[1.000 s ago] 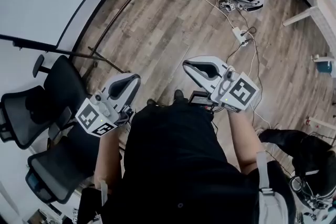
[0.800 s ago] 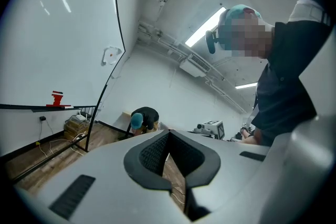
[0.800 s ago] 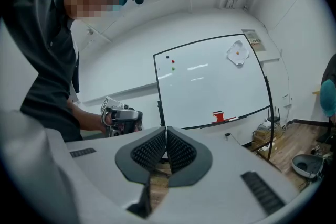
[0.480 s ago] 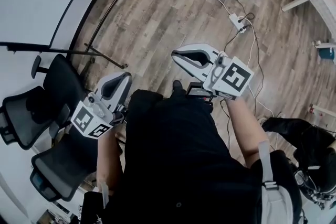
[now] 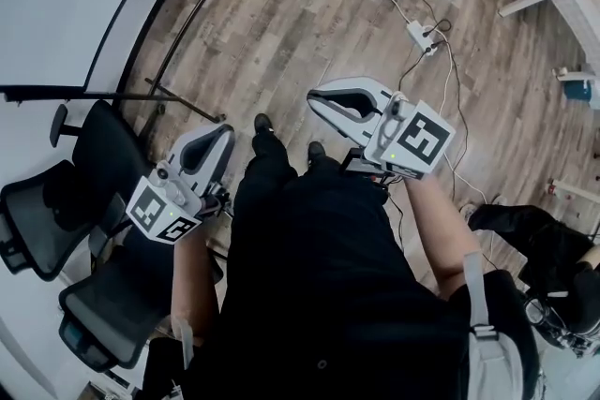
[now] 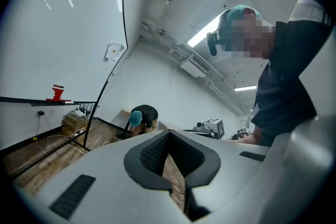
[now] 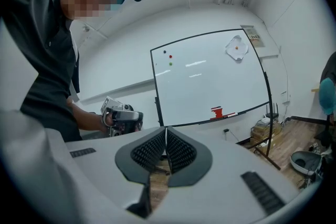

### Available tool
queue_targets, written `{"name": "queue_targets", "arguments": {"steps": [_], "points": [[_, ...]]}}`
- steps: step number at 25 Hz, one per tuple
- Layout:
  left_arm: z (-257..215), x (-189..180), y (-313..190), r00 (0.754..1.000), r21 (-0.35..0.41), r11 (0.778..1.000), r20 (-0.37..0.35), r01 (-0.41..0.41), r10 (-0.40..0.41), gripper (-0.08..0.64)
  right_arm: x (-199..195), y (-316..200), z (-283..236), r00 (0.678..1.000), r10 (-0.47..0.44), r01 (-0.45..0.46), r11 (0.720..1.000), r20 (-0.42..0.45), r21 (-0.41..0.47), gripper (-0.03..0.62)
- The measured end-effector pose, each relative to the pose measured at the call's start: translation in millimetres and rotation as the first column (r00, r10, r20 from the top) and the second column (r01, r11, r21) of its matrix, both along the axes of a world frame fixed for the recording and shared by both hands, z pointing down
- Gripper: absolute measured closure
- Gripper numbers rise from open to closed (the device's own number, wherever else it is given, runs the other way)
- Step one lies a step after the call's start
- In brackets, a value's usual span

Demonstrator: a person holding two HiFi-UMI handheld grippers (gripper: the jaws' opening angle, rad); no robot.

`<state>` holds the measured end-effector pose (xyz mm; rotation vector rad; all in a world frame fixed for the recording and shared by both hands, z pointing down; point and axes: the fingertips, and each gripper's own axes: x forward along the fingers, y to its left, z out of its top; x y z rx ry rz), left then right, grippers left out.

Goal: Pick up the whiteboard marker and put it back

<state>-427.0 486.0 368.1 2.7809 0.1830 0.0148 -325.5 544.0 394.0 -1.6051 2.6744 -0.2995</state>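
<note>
Whiteboard marker [image 7: 233, 114] on ledge [image 7: 253, 108], clear only in right gripper view; left tool [image 6: 169, 135], right tool [image 7: 166, 131] closed, empty.

You stand on a floor [image 5: 281, 42] of grey-brown wood planks. At your left a large whiteboard [image 5: 66, 5] sits in a black stand [image 5: 173, 94] whose feet spread across the planks. Two black mesh office chairs [image 5: 52, 211] crowd together just beside that stand, close to your left side. Ahead of you a white power strip [image 5: 417, 35] lies on the floor with cables trailing from it. A white furniture leg [image 5: 530, 0] slants in at the upper right. The walls [image 6: 173, 86] are plain white. Long strip lights [image 6: 207, 34] glow on a ceiling with exposed pipes [image 6: 173, 42].
</note>
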Motion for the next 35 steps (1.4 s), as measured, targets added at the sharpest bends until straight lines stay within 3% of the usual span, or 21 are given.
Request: {"name": "queue_targets", "arguments": {"steps": [9, 13, 17, 20, 28, 35], "points": [[3, 7, -100, 0.998, -0.01, 0.999, -0.036, -0.048, 0.048, 0.549, -8, -88, 6, 0.999, 0.035, -0.038, 0.997, -0.039, -0.066, 0.572], [0, 7, -160, 0.998, 0.002, 0.999, -0.046, -0.045, 0.045, 0.549, 2, -140, 6, 0.994, 0.092, -0.098, 0.99, -0.064, -0.104, 0.572], [9, 0, -208, 0.995, -0.035, 0.997, -0.068, -0.07, 0.067, 0.549, 2, -182, 3, 0.99, 0.116, -0.126, 0.983, -0.082, -0.136, 0.572], [29, 2, -224, 0.993, -0.056, 0.992, -0.041, -0.115, 0.113, 0.549, 5, -194, 2, 0.984, 0.154, -0.165, 0.975, -0.087, -0.151, 0.572], [38, 56, -242, 0.987, -0.093, 0.984, -0.068, -0.15, 0.144, 0.549, 57, -212, 13, 0.977, 0.188, -0.205, 0.958, -0.1, -0.199, 0.572], [46, 149, -260, 0.992, -0.072, 0.99, 0.023, -0.119, 0.121, 0.549, 136, -243, 22, 0.991, 0.109, -0.121, 0.98, -0.079, -0.158, 0.572]]}}
